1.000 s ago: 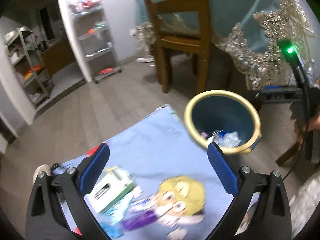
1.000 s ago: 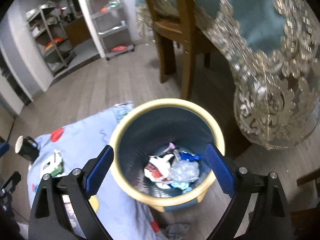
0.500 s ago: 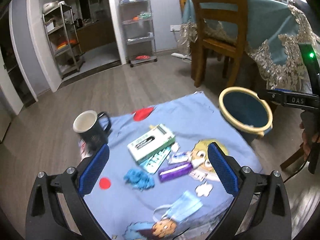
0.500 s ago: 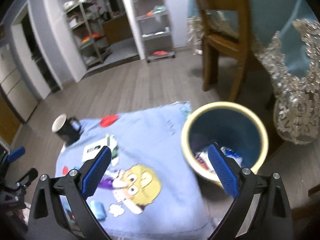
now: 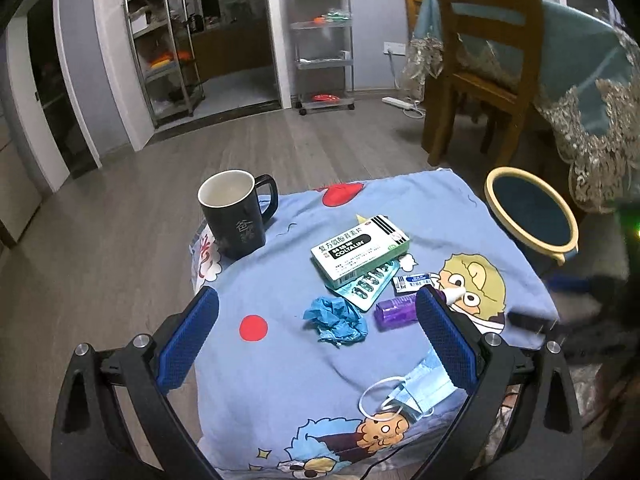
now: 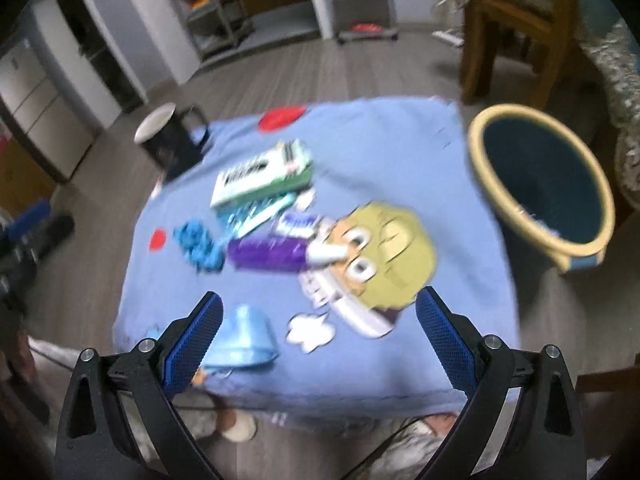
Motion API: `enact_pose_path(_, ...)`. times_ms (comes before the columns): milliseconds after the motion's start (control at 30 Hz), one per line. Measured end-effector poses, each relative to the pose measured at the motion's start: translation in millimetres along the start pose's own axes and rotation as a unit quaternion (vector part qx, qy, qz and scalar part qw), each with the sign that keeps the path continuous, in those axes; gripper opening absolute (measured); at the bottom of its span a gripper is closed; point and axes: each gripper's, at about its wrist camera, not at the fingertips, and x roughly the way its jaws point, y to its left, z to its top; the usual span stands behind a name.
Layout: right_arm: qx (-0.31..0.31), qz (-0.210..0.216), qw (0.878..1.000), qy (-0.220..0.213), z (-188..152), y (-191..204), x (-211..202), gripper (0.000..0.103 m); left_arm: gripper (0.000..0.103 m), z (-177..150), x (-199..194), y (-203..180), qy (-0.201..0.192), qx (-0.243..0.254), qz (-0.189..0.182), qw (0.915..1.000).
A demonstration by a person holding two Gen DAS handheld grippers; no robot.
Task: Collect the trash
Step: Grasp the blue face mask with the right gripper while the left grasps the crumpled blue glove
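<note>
A small table under a blue cartoon cloth (image 5: 280, 360) carries the litter: a crumpled blue wad (image 5: 336, 320), a green-and-white medicine box (image 5: 360, 248) on a blister strip (image 5: 370, 286), a purple tube (image 5: 396, 310), a small sachet (image 5: 414, 280) and a blue face mask (image 5: 416, 392). A blue bin with a yellow rim (image 5: 532, 216) stands beside the table's right edge. My left gripper (image 5: 316, 340) hangs open above the near side, over the wad. My right gripper (image 6: 318, 338) is open and empty above the near edge, with the mask (image 6: 240, 340) by its left finger. The right wrist view is blurred.
A black mug (image 5: 236, 216) stands at the table's far left corner. Beyond the bin (image 6: 540, 188) are a wooden chair (image 5: 484, 60) and a table draped in teal lace-edged cloth (image 5: 588, 92). Metal shelving racks (image 5: 324, 36) line the far wall. Grey wood floor surrounds the table.
Both grippers have pulled back from the bin to the near side of the table, bringing the whole cloth and the litter into view. Both stayed open and empty.
</note>
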Motion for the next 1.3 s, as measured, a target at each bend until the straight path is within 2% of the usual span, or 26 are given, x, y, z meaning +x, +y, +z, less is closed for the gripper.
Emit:
enact_pose_path(133,-0.027,0.008,0.999,0.030,-9,19,24,0.093,0.097,-2,5,1,0.004,0.009,0.008,0.9999)
enact_pose_path(200,-0.040,0.019,0.998,0.041,-12,30,36,0.085,0.097,-2,9,3,0.009,0.004,0.010,0.9999)
enact_pose_path(267,-0.058,0.024,0.996,0.058,-16,40,47,0.068,0.097,-2,16,8,0.019,-0.007,0.014,0.9997)
enact_pose_path(300,-0.070,0.024,0.995,0.068,-19,45,54,0.064,0.097,-3,20,10,0.024,-0.013,0.016,0.9995)
enact_pose_path(333,-0.078,0.024,0.994,0.076,-22,48,58,0.053,0.097,-3,22,12,0.028,-0.017,0.017,0.9993)
enact_pose_path(367,-0.084,0.026,0.992,0.086,-24,51,63,0.034,0.097,-3,26,15,0.033,-0.023,0.017,0.9990)
enact_pose_path(400,-0.087,0.031,0.991,0.098,-26,53,68,0.026,0.097,-3,29,17,0.038,-0.030,0.017,0.9987)
enact_pose_path(467,-0.089,0.030,0.990,0.101,-26,53,69,0.019,0.097,-3,34,20,0.046,-0.042,0.013,0.9980)
enact_pose_path(633,-0.064,0.039,0.995,0.069,-6,40,48,0.017,0.097,0,43,23,0.052,-0.060,0.010,0.9968)
enact_pose_path(833,-0.053,0.010,0.998,0.030,42,1,9,0.017,0.097,3,64,11,0.063,-0.048,0.009,0.9968)
enact_pose_path(900,-0.064,-0.014,0.998,0.012,57,-13,-2,0.017,0.097,2,75,5,0.071,-0.042,0.004,0.9966)
enact_pose_path(1000,-0.066,-0.039,0.997,-0.007,66,-29,-5,0.017,0.097,-1,91,-2,0.080,-0.037,-0.001,0.9961)
enact_pose_path(1133,-0.028,-0.036,0.999,-0.017,71,-45,6,0.017,0.097,-8,114,-9,0.101,-0.036,-0.005,0.9942)
enact_pose_path(1300,-0.034,-0.050,0.998,-0.034,76,-48,4,0.017,0.097,-15,135,-14,0.115,-0.032,-0.005,0.9928)
